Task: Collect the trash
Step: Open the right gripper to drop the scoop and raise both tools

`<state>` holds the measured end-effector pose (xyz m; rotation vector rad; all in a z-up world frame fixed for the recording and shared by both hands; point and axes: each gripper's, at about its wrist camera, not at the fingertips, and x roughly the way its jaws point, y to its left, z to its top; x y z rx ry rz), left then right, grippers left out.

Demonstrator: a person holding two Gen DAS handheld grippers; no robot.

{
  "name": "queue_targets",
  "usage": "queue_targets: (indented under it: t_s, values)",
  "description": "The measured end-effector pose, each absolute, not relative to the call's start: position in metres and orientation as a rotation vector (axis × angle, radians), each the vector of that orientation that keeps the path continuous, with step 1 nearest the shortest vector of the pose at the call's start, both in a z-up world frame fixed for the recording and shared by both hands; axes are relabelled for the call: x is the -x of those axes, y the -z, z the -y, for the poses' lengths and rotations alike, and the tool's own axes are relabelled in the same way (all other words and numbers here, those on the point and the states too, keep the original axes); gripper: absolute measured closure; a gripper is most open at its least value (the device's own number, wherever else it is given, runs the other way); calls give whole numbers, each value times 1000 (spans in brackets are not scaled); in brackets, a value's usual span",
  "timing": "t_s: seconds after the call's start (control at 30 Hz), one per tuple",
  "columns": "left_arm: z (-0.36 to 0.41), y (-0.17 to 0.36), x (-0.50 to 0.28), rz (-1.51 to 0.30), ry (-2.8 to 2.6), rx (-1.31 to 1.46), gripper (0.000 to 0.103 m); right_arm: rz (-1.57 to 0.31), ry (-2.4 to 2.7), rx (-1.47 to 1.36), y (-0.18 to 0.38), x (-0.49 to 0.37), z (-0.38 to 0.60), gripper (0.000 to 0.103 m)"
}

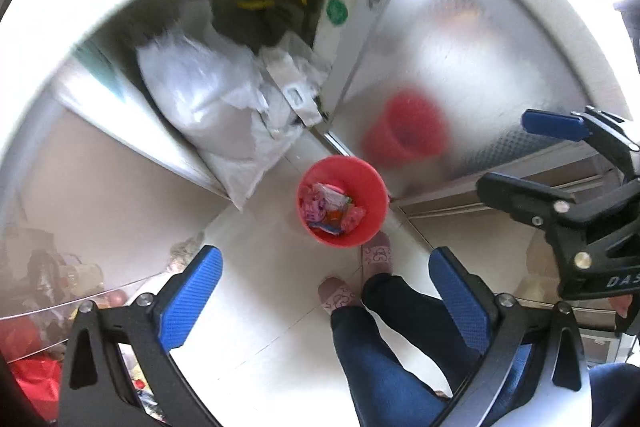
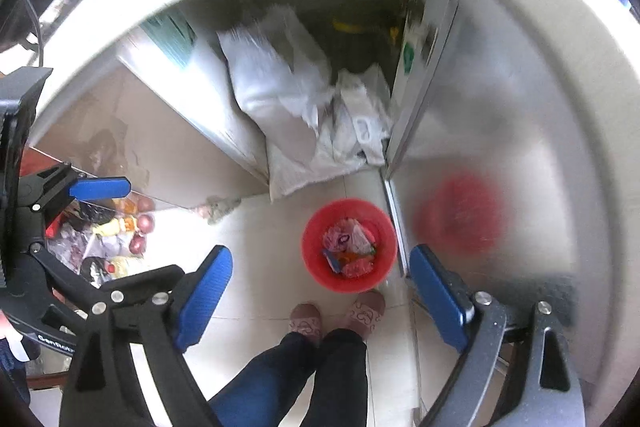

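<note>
A red bin (image 1: 372,227) (image 2: 316,263) stands on the pale tiled floor, far below both grippers. Colourful wrappers (image 1: 330,207) (image 2: 350,247) lie inside it. My left gripper (image 1: 326,301) hangs high above the floor with its blue pads wide apart and nothing between them. My right gripper (image 2: 320,303) is also open and empty, its pads framing the bin from above. In the left wrist view the right gripper (image 1: 532,159) shows at the right edge. In the right wrist view the left gripper (image 2: 112,231) shows at the left edge.
White plastic bags (image 1: 208,95) (image 2: 280,99) fill an open cupboard behind the bin. A shiny metal door (image 1: 460,67) to the right reflects the bin. The person's slippers (image 1: 376,255) stand beside the bin. Onions and clutter (image 2: 120,235) lie left, and a rag (image 2: 218,207) lies on the floor.
</note>
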<state>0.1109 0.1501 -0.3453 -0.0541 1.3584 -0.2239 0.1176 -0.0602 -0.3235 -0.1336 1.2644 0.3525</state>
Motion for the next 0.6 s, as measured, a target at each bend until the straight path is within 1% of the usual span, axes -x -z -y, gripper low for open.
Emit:
queue_targets:
  t_s: [0.13,0.2,0.3,0.5,0.6]
  values:
    - [-155,288,-103,-1291,190,49,1,-1206,-339,148,271,-106,59,11]
    - [-157,259,-100,-1249,182,40,1,-1168,-324,142,245,-101,62,6]
    - [-159,219,-99,-1183,158,15,1,-1115,-303,129,211,-98,71,2]
    - [-167,152,-102,-1061,144,41,1,-1016,-267,128,158,-95,82,1]
    - [-164,131,-108,-1003,138,13,1,-979,-262,117,137,-95,84,1]
